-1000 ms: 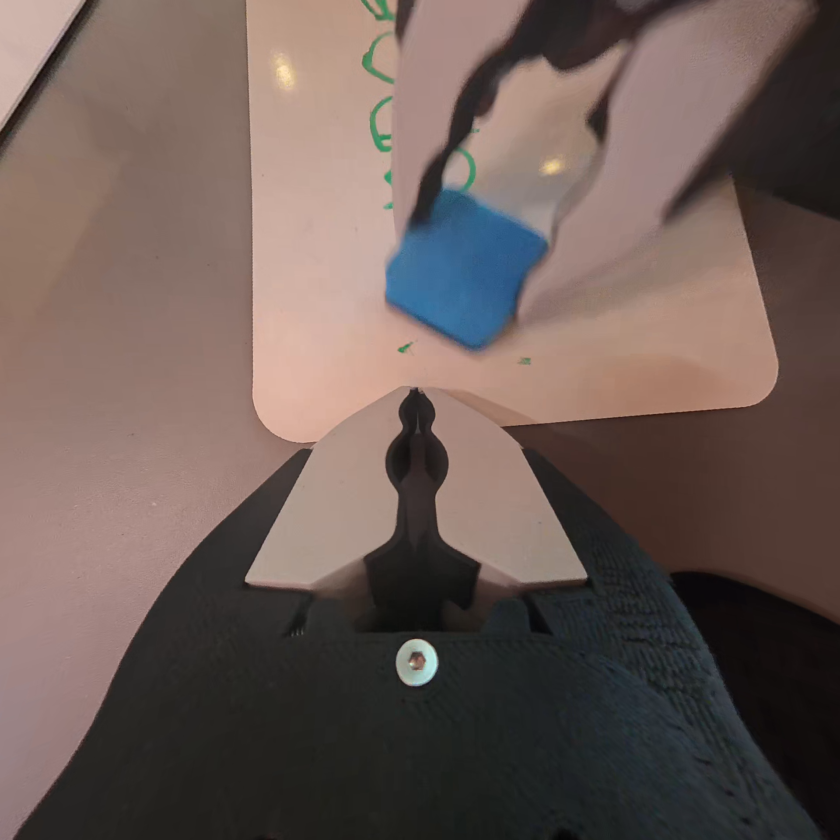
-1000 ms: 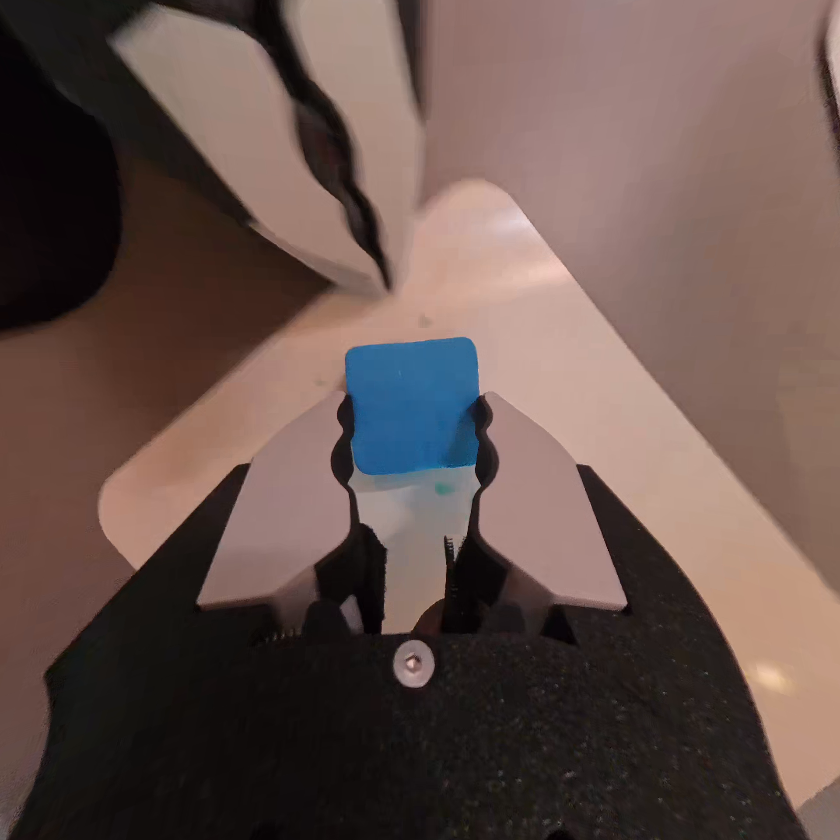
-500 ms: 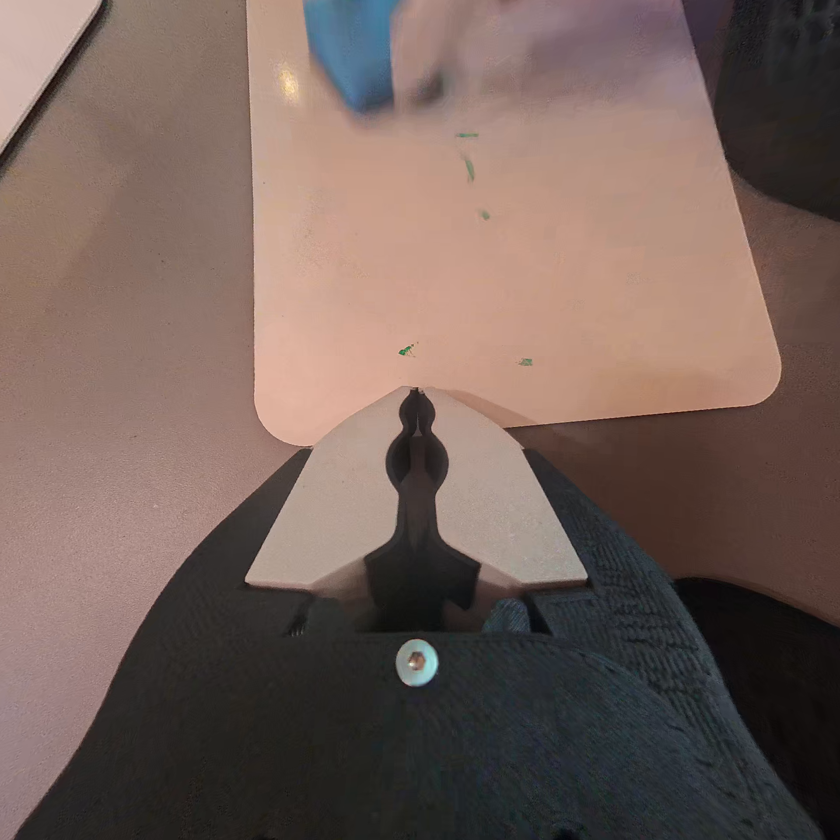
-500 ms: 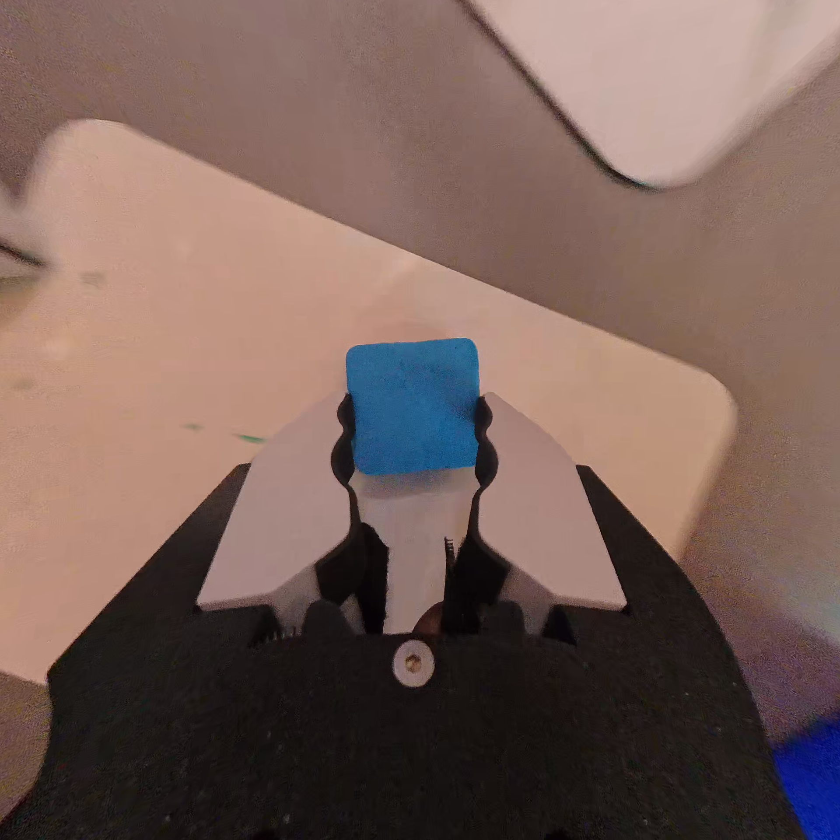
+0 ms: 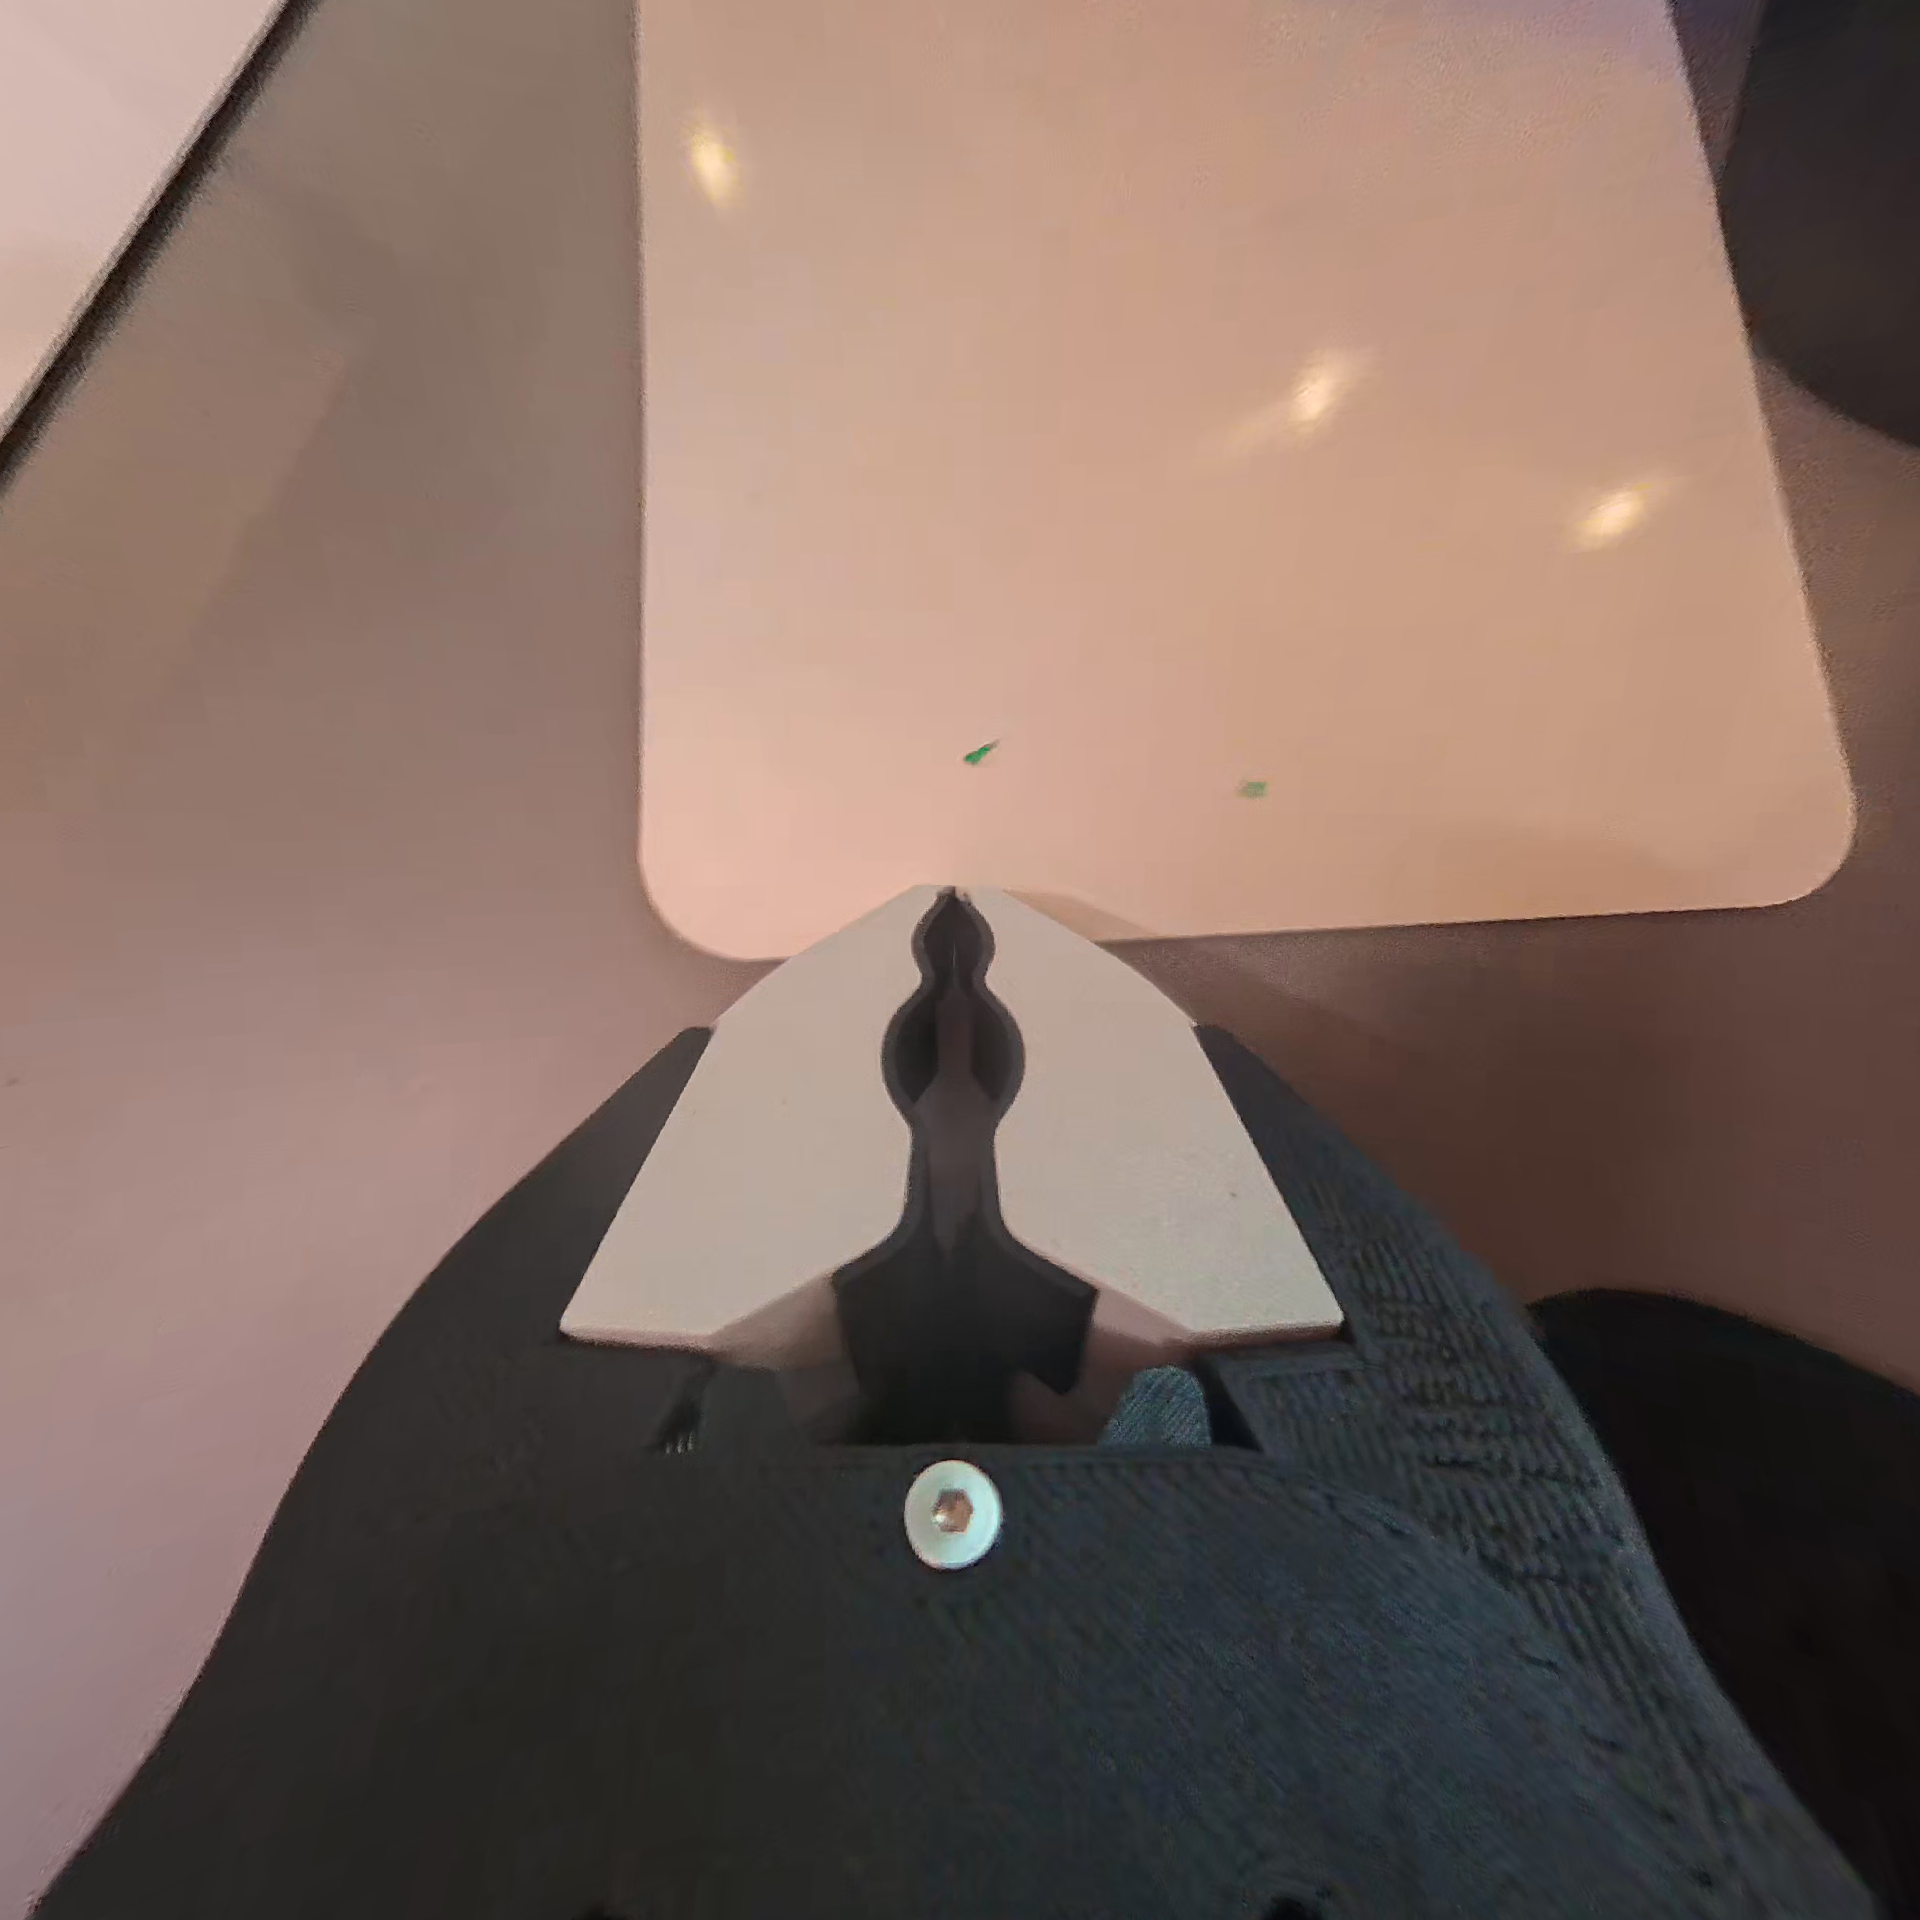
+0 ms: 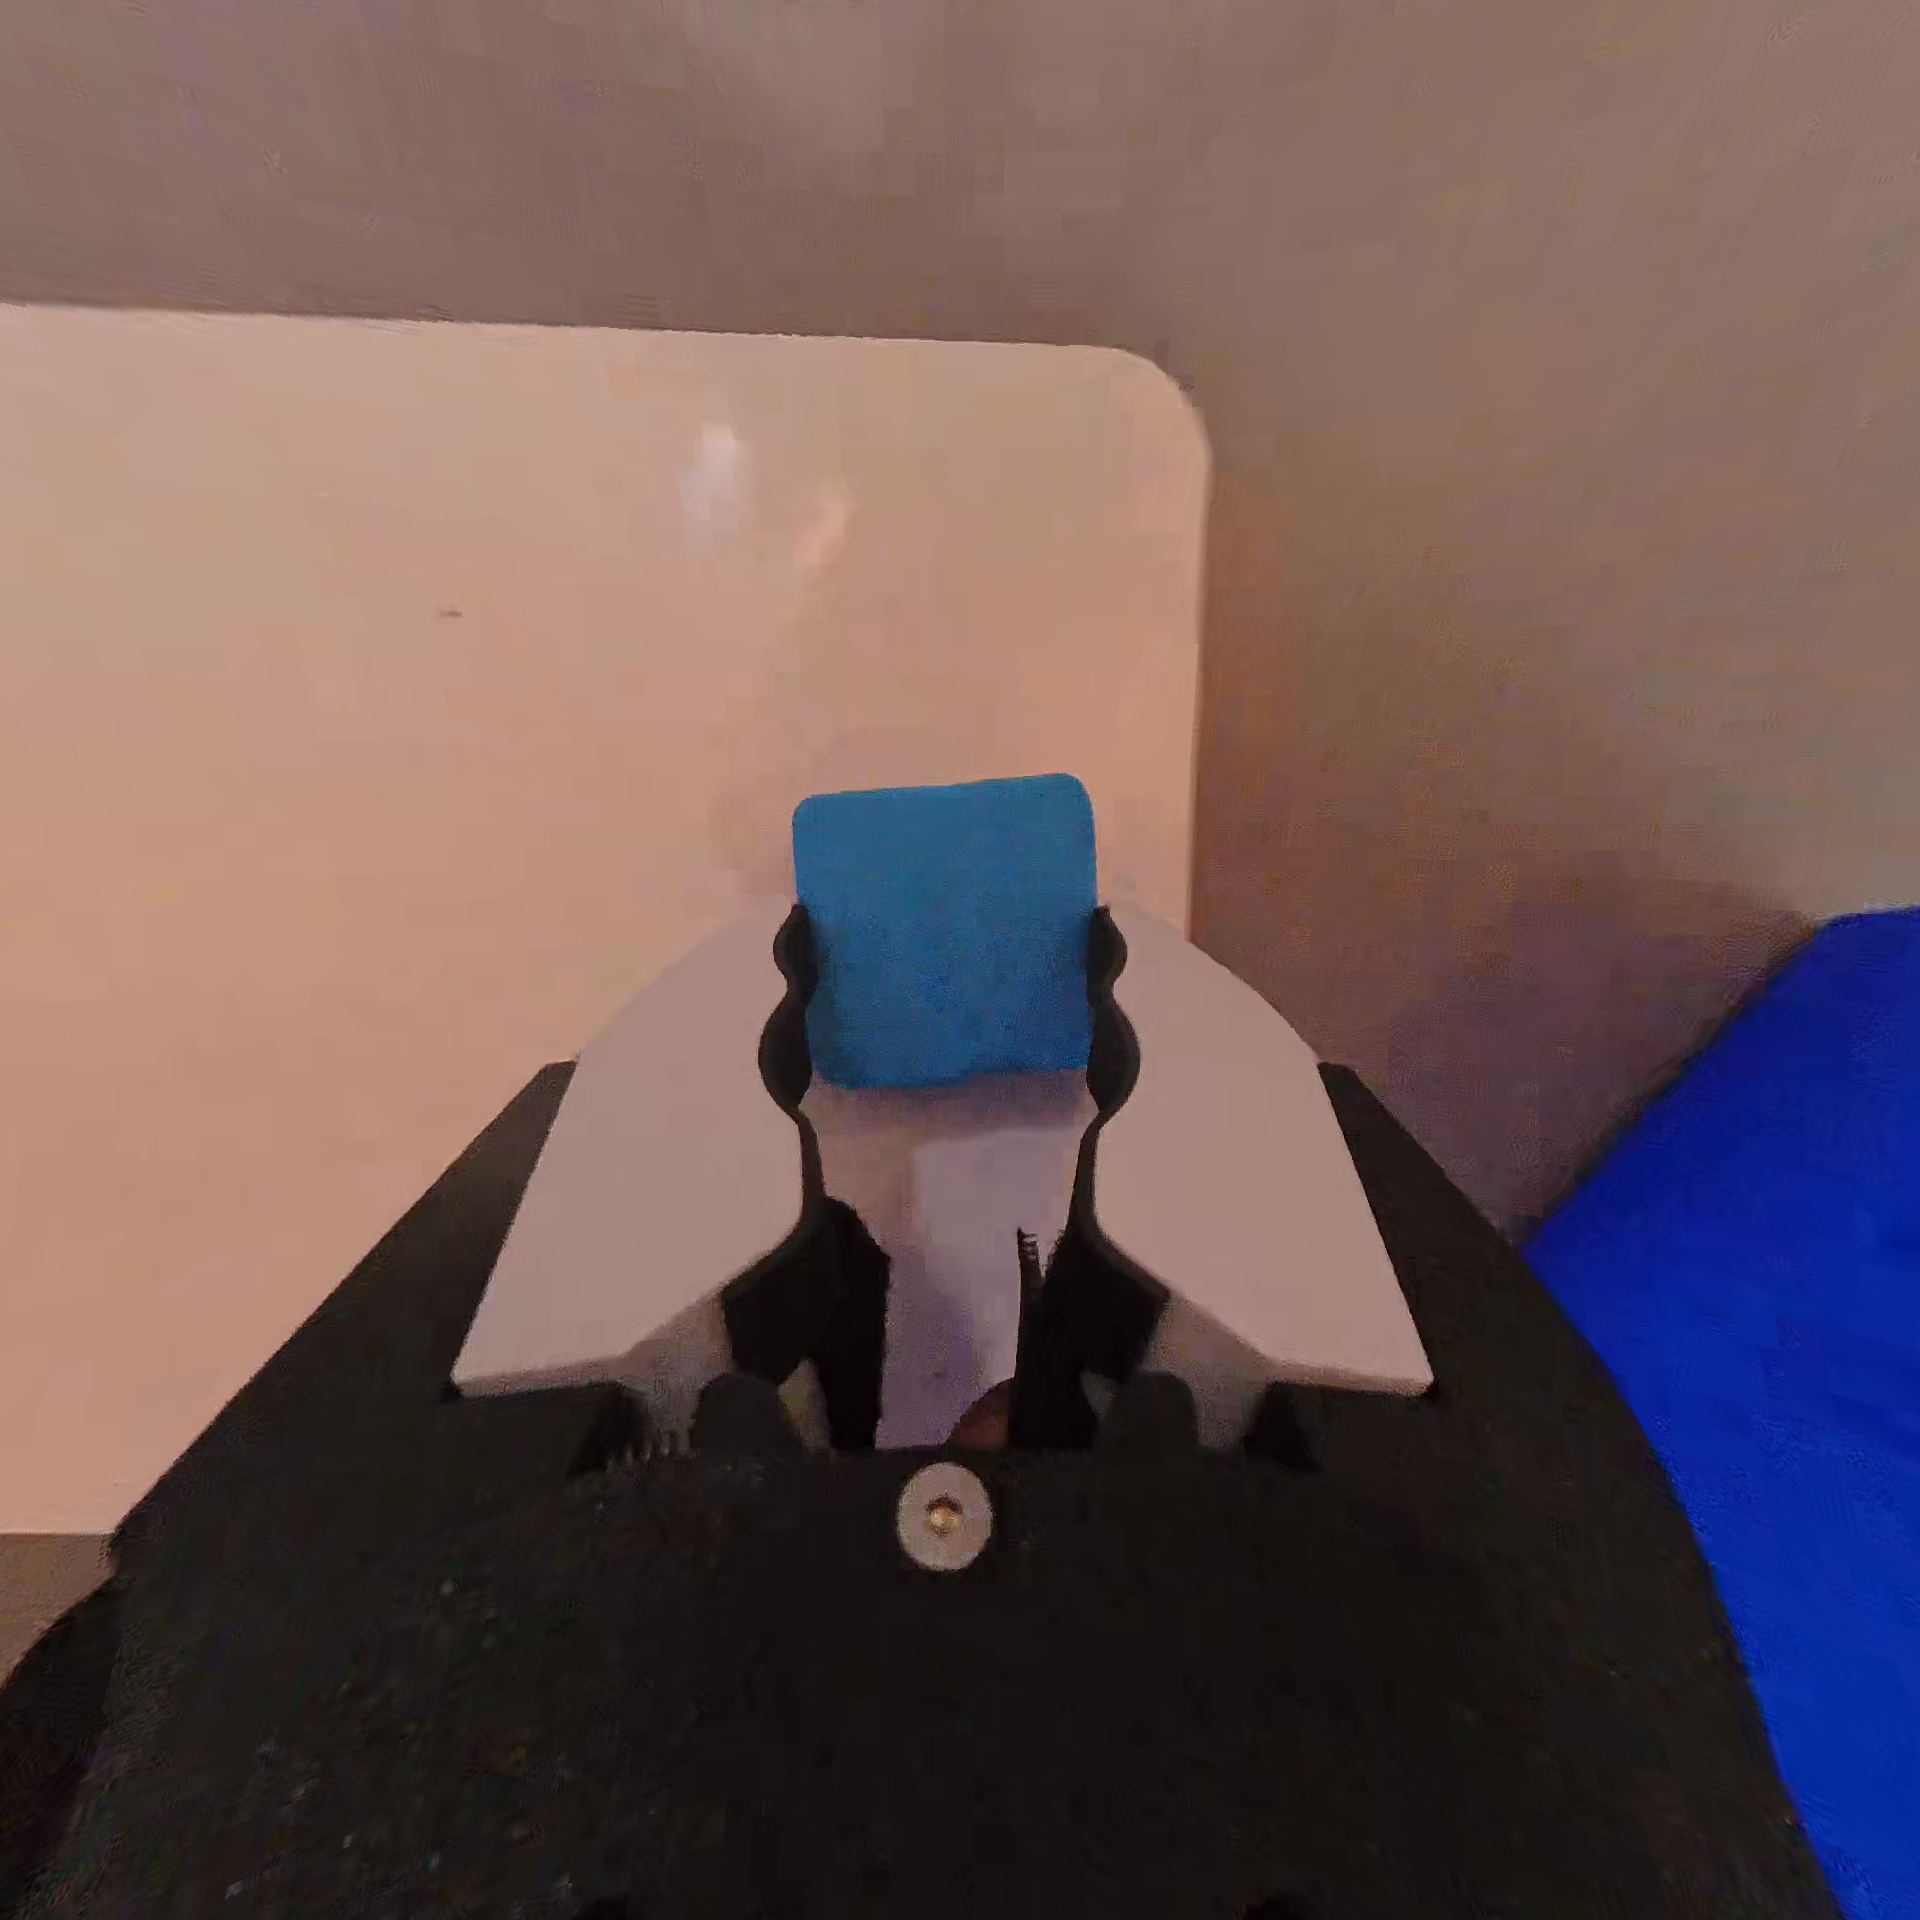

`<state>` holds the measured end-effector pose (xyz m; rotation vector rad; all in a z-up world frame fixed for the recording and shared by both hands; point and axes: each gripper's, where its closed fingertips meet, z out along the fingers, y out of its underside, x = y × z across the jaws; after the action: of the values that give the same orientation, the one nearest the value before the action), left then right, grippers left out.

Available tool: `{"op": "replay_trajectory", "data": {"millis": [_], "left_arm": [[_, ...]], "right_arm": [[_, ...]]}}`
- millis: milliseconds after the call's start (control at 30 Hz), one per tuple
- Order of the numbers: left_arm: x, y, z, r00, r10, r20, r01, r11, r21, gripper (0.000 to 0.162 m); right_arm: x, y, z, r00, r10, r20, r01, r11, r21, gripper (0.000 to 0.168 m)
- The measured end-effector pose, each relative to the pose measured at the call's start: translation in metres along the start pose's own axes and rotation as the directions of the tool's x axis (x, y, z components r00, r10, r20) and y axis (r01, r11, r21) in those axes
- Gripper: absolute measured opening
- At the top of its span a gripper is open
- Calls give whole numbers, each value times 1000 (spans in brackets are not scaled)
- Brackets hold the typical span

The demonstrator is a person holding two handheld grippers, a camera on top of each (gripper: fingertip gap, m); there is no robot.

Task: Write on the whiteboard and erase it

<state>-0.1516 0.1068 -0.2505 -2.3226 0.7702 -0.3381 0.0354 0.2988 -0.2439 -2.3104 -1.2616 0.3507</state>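
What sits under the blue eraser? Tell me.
Beneath the blue eraser, held by the right gripper, lies the whiteboard. Whether they touch is hidden.

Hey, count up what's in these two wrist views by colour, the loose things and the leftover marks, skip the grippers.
White: 1, the whiteboard
Blue: 2, the eraser and a blue thing at the right edge
Green: 2, the leftover marks near the board's near edge
Total: 5
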Motion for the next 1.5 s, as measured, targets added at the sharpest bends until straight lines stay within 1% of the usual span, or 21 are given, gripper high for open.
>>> {"op": "replay_trajectory", "data": {"millis": [67, 133, 200, 267, 333, 367, 500, 567, 667, 767, 833, 867, 967, 1033, 1133, 1200, 1267, 1333, 1367, 1433, 1500], "left_arm": [[-5, 2, -2, 1000, -7, 13, 7, 1000, 5, 2], [-4, -1, 1, 1000, 2, 18, -2, 1000, 5, 1], [-1, -4, 3, 999, 24, 24, -24, 1000, -3, 2], [-1, -3, 3, 1000, 13, 12, -13, 1000, -1, 2], [-1, -1, 1, 1000, -3, 2, 3, 1000, 5, 2], [-2, -1, 1, 1000, -4, 5, 3, 1000, 6, 2], [-3, -1, 1, 1000, 4, 17, -5, 1000, 4, 1], [-3, -1, 1, 1000, 1, 11, -1, 1000, 5, 1], [-6, 0, 0, 999, 5, 45, -5, 1000, -2, 2], [-10, 2, -3, 998, -2, 56, 2, 1000, -5, 2], [-11, 2, -3, 998, 10, 69, -9, 1000, -15, 2], [-11, 2, -3, 997, 16, 80, -14, 1000, -21, 1], [-8, 2, -4, 992, 60, 109, -56, 998, -37, 0], [2, -2, -10, 995, 61, 82, -59, 998, -27, 0], [21, -29, -58, 991, 15, 136, -33, 990, 134, 1], [32, -37, -112, 975, -17, 223, -42, 965, 259, 19], [23, -15, -176, 913, -107, 393, -9, 960, 281, 30], [-5, 37, -246, 731, -280, 623, 123, 951, 283, 42], [-14, 73, -270, 637, -357, 683, 224, 934, 280, 48], [-16, 139, -275, 572, -513, 639, 460, 847, 268, 61], [-19, 186, -259, 532, -590, 607, 595, 771, 228, 62]], "right_arm": [[-24, -8, 4, 998, -65, 19, 65, 998, 3, 52], [-117, -23, 13, 949, -262, 173, 257, 965, 49, 52], [-206, -24, 12, 817, -494, 297, 491, 866, 88, 52], [-223, -33, 17, 762, -562, 321, 570, 818, 80, 51], [-215, -55, 31, 797, -512, 319, 508, 855, 101, 52], [-219, -56, 31, 783, -536, 316, 532, 840, 109, 52], [-248, 6, -6, 586, -673, 451, 735, 676, 54, 52], [-245, 0, -2, 580, -672, 460, 735, 675, 59, 52], [-239, -50, 29, 656, -665, 356, 678, 727, 109, 52], [-243, -26, 15, 635, -647, 422, 662, 737, 133, 52], [-237, 18, -15, 593, -648, 478, 702, 707, 87, 52], [-229, 31, -32, 607, -646, 464, 699, 711, 77, 52], [-174, -3, -121, 805, -534, 258, 453, 834, 315, 51], [-113, -11, -175, 904, -416, 94, 349, 848, 398, 51], [-29, 14, -221, 970, -194, -145, 237, 887, 398, 52], [14, 45, -234, 975, -47, -219, 131, 913, 387, 52], [22, 63, -236, 986, 24, -163, 51, 896, 442, 52], [5, 70, -230, 994, -2, -110, 53, 887, 459, 52], [-9, 73, -225, 996, -27, -85, 63, 888, 456, 52], [-37, 76, -218, 997, -63, -42, 75, 890, 450, 52], [-56, 76, -205, 997, -59, -56, 78, 902, 425, 52]]}}
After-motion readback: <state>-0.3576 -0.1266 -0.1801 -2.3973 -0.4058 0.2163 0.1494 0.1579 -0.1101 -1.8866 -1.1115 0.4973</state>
